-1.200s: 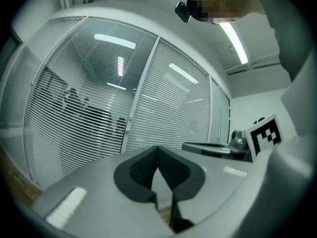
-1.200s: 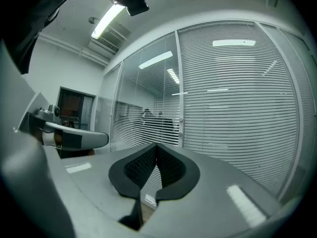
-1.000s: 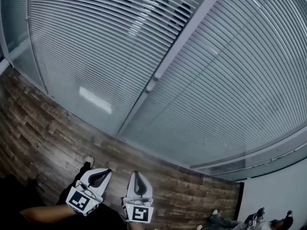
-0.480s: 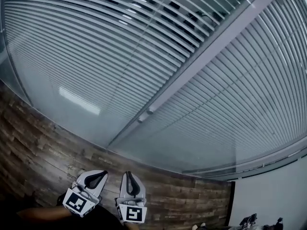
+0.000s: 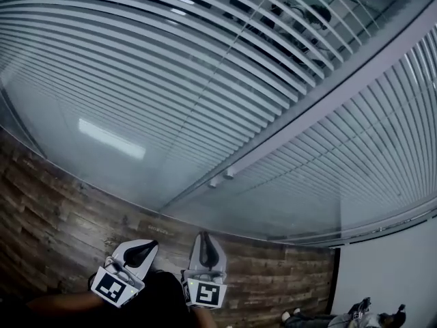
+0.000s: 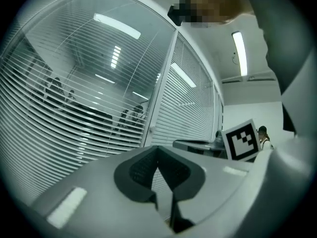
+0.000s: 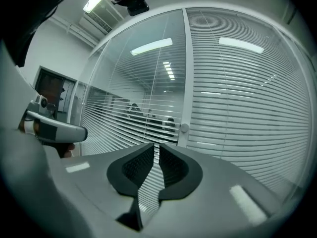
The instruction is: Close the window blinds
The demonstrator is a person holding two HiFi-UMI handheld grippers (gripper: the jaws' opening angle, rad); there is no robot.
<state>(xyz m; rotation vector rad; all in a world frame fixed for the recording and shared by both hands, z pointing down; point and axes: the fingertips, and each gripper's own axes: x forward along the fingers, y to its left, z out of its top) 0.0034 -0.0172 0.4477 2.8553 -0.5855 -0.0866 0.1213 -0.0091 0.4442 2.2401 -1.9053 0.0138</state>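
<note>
White slatted blinds hang behind the glass panes. The left pane's slats stand apart, and people show through them. The right pane's slats lie closer together. A small round knob sits on the frame post between the panes; in the head view two knobs show there. My left gripper is low in the head view, tips together, holding nothing. My right gripper is beside it; its jaws have just been opening, and a narrow gap with nothing in it shows between them. Both are short of the glass.
A dark wood-plank floor runs along the foot of the glass. A white wall meets the panes at the right, and a person sits low in that corner. A dark doorway lies to the far left.
The blinds have come to fill more of the head view, and the frame post's knobs have slid lower. Both grippers have moved along with me; the right one now sits a little further right.
</note>
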